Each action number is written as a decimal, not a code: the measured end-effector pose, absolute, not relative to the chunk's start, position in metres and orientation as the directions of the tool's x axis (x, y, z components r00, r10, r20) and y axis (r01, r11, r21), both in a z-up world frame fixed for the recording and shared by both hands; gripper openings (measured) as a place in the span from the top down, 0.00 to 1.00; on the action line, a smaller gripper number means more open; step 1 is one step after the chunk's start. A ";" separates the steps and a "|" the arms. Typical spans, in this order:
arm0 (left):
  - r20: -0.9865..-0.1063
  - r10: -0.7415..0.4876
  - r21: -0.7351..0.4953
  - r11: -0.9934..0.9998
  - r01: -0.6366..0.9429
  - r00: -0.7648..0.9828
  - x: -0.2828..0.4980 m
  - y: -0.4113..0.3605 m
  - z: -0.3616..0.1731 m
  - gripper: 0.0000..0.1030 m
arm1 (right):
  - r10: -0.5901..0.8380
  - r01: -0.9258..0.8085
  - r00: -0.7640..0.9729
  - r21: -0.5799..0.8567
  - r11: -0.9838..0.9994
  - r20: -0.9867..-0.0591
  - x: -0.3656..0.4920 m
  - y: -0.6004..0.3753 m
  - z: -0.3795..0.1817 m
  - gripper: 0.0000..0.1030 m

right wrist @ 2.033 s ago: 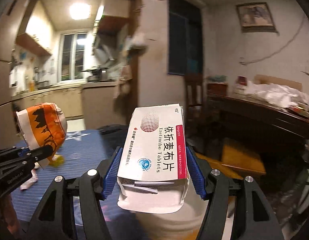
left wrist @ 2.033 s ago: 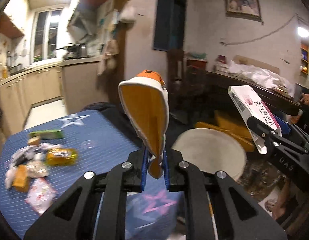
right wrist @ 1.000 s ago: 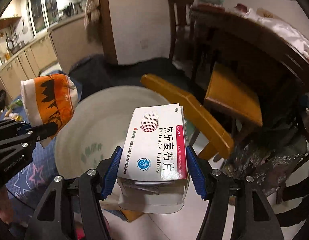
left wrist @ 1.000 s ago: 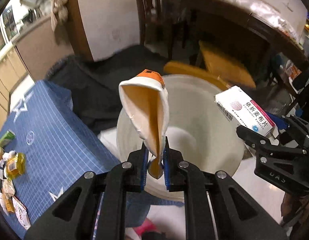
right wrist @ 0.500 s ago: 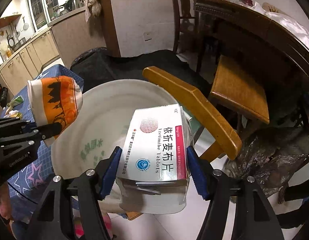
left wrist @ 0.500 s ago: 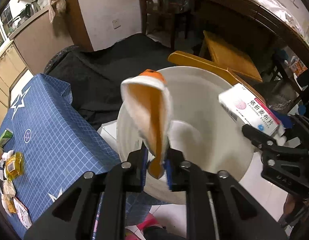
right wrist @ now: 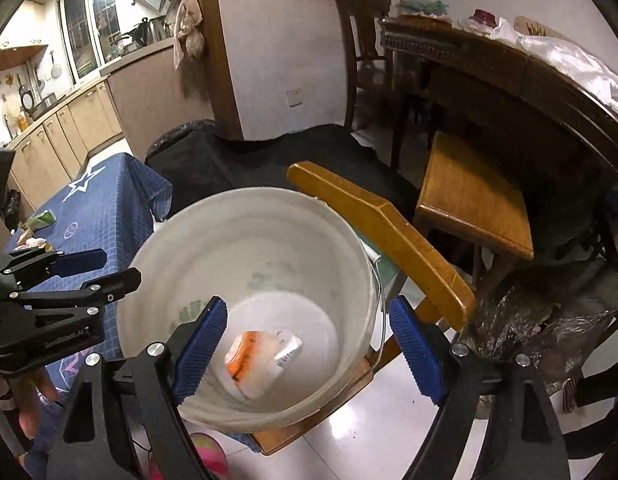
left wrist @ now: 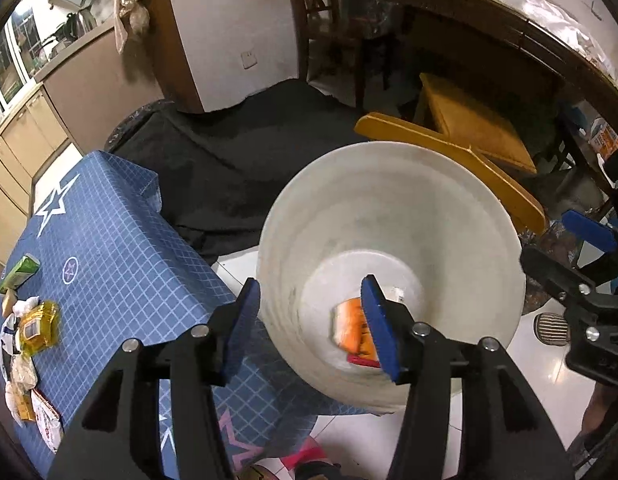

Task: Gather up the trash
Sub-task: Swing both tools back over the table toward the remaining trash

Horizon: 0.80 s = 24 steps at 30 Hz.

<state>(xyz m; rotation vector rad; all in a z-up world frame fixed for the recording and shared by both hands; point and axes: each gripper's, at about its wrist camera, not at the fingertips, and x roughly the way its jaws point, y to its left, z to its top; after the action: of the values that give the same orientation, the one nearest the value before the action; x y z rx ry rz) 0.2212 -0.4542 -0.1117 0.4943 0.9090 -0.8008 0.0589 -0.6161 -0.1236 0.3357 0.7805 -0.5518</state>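
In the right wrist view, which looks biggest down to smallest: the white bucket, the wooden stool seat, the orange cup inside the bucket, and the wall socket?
1. White bucket
2. Wooden stool seat, though it sits farther off, so its true size is unsure
3. Orange cup
4. Wall socket, far away

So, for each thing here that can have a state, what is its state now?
Left gripper: fingers just opened, nothing between them.
Right gripper: fingers just opened wide, nothing between them.
Bucket: upright, holds two dropped pieces.
Orange cup: lying on the bucket bottom.
Box: in the bucket, beside the cup.
Wrappers: not yet collected, on the blue cloth.
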 end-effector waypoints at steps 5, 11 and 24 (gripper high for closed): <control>-0.727 -0.456 0.129 0.643 0.755 0.513 0.204 -0.397 -0.088 0.51 | -0.455 0.531 0.756 0.036 0.846 -0.471 0.017 -0.553 -0.077 0.19; -0.501 -0.443 0.167 0.793 0.586 0.743 0.202 -0.244 -0.072 0.37 | -0.341 0.348 0.930 0.027 0.937 -0.133 -0.007 -0.447 -0.063 0.04; -0.712 -0.165 0.026 0.965 0.260 0.682 0.314 0.028 -0.125 0.30 | 0.216 -0.179 0.874 0.125 0.976 -0.435 0.142 -0.262 -0.110 0.04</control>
<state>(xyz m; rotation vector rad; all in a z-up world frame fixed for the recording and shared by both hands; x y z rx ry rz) 0.3143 0.0279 -0.1252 0.1290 0.7849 -0.2388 0.1416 -0.2622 -0.1097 0.0816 0.4631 0.2068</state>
